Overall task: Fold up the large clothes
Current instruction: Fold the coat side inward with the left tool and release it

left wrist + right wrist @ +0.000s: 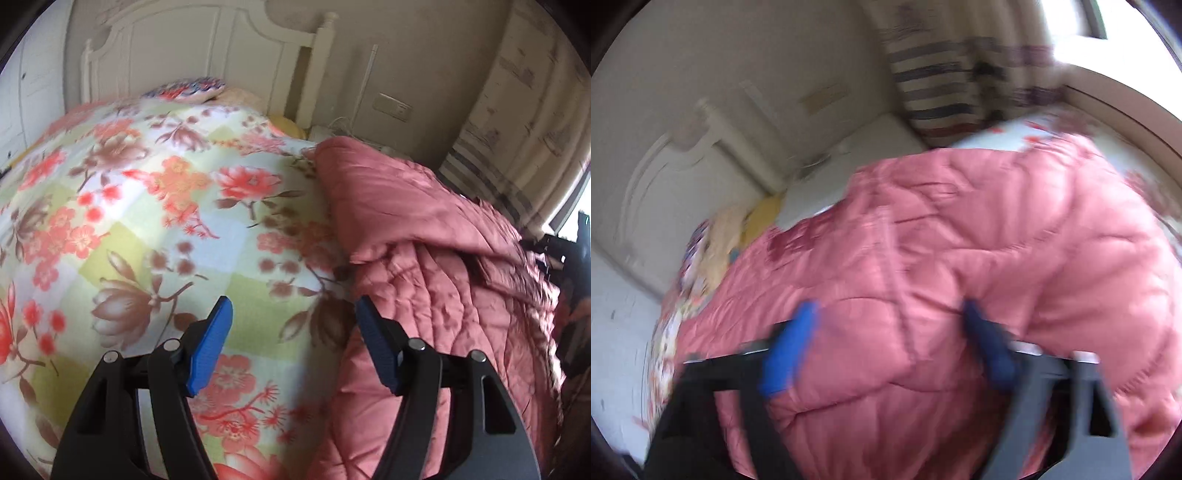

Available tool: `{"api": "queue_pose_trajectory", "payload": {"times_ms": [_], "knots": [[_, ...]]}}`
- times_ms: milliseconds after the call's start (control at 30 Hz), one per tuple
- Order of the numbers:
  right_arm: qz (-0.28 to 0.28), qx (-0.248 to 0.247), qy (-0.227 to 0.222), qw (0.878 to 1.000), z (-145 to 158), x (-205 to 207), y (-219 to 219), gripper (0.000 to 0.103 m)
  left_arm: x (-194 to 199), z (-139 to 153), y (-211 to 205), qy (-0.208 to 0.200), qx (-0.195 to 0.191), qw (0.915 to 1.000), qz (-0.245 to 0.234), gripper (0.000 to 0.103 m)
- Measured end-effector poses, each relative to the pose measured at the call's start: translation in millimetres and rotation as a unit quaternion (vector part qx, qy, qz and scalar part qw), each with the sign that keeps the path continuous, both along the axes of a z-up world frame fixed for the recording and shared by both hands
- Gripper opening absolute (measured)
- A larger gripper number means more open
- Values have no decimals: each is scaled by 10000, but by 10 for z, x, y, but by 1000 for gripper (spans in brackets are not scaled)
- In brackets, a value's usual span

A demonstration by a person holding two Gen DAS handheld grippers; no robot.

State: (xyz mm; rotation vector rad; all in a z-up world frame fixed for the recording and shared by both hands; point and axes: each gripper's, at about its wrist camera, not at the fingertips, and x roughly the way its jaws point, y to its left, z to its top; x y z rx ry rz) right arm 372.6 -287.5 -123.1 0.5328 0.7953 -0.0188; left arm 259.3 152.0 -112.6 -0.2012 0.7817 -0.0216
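Left wrist view looks down along the left gripper (293,314), which tilts toward a bed; its two blue pads (210,347) stand well apart with nothing between them, hovering over a floral blanket (155,206) patterned in red and brown blossoms on pale green and white squares. That blanket fills the left and middle of the view. To its right lies the task's garment, a pink quilted coat (436,266), bunched in folds on top of the blanket, its near edge running under the right-hand pad without the pad pressing on it. Far beyond stand a white carved headboard (177,66), a patterned pillow (188,90) and, at the far right, a striped curtain (491,184). Right wrist view is heavily blurred. There the right gripper (890,310) also points down at an angle, and the pink quilted coat (960,240) swells across nearly the whole frame. The blue pads (786,358) sit moderately apart, with a puffed ridge of the coat rising between them; the right-hand pad appears to touch the fabric, but the blur hides whether both pads press on it, so I cannot tell if the coat is gripped. At the left edge a strip of floral blanket (666,343) shows beneath the coat. No readable writing or brand mark shows in either view.
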Motion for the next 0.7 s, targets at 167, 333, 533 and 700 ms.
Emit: {"api": "queue_pose_trajectory", "payload": {"times_ms": [167,333,533,700], "knots": [[340,-238,-663,9969,351,-370,221,13,-37,-17,81,-49,-46,9999,105,74],[367,-844,-1113,9895,595,-959,280,12,31,-133,146,190,-280,9993,164,74],[-62,-864,-506,9950,219,-897,-74,12,12,-125,70,151,-99,9998,92,74],[-162,-802,-332,9961,47,-983,-116,13,35,-175,144,310,-244,9990,203,75]]}}
